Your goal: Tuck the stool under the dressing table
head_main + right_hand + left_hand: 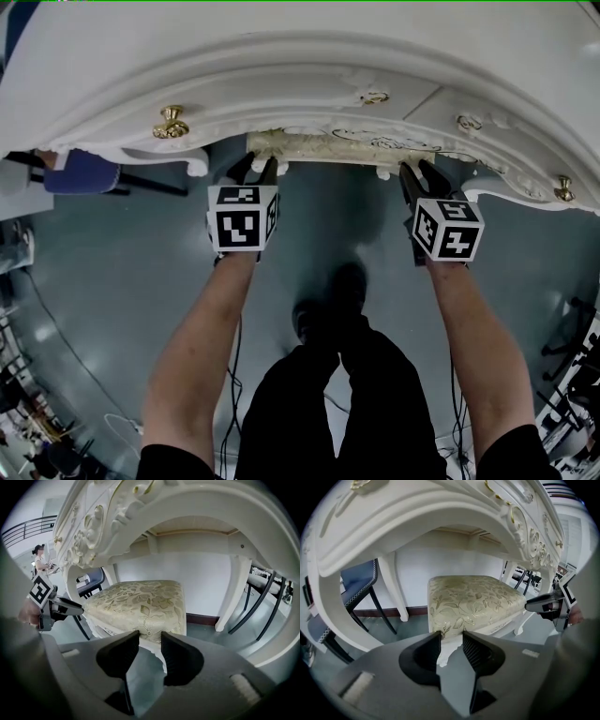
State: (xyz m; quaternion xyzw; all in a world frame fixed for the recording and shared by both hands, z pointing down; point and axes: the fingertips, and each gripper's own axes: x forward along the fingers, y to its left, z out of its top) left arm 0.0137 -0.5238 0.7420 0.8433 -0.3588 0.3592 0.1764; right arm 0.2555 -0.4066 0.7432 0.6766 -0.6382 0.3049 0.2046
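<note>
The white carved dressing table [281, 56] fills the top of the head view. The stool [328, 145], with a cream floral cushion and white legs, stands mostly under it, and only its near edge shows. My left gripper [255, 169] is shut on the stool's near left corner. My right gripper [419, 173] is shut on the near right corner. In the left gripper view the cushion [473, 597] sits in the knee space, with its corner between the left gripper's [450, 639] jaws. In the right gripper view the stool's [140, 599] corner lies between the right gripper's [150, 637] jaws.
A blue chair [84, 173] stands left of the knee space, beside the table's left leg [396, 588]. Black chair legs [262, 602] stand beyond the table's right leg [234, 592]. Cables [230, 375] trail on the grey floor near the person's legs [347, 375].
</note>
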